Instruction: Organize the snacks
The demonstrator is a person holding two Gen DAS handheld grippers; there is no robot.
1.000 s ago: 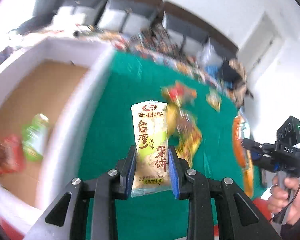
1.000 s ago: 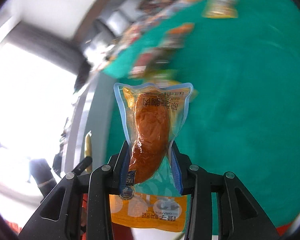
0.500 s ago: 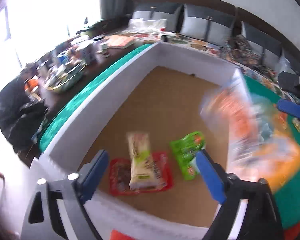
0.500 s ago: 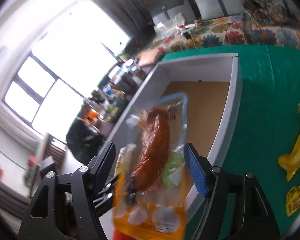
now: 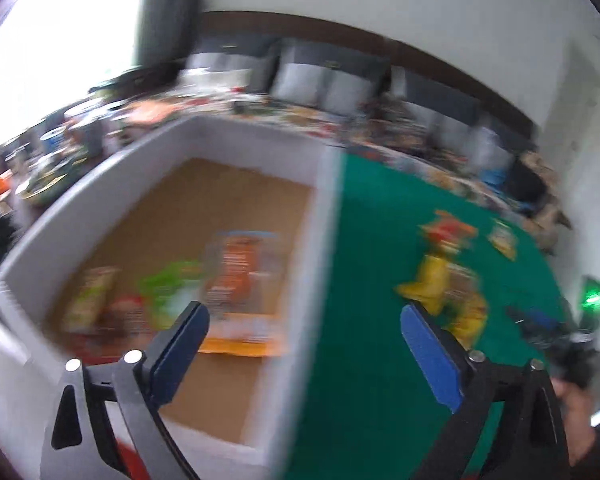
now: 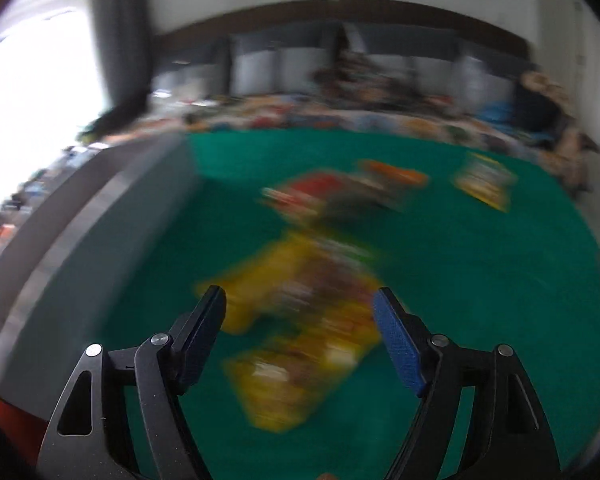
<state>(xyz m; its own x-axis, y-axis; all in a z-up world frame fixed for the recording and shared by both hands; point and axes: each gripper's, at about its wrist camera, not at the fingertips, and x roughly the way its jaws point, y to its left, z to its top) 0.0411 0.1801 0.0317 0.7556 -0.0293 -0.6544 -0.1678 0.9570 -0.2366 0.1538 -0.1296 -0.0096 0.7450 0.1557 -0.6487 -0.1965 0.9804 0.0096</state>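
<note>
The green worktop (image 5: 364, 240) is filling the right half of the left wrist view and nearly the whole of the right wrist view. A white box (image 5: 300, 280) with a brown cardboard floor is sitting on it, taking up the left half of the left wrist view. Inside the box, toward lower left, blurred snack packets are lying flat: an orange packet (image 5: 240, 272) with its long axis running up and down the frame, a green packet (image 5: 168, 284) just left of it, and a pale yellow-green packet (image 5: 88, 300) farther left, tilted slightly.

A loose pile of snacks (image 6: 308, 320) is lying on the cloth at the centre of the right wrist view, too smeared to read, stretching from lower centre to upper right. A small yellow packet (image 6: 484, 180) is lying apart at upper right.

The left gripper (image 5: 304, 336) is standing wide, jaws just having been opening, nothing between them. The right gripper (image 6: 300, 320) is likewise standing wide, jaws having just been opening, empty, above the pile.
</note>
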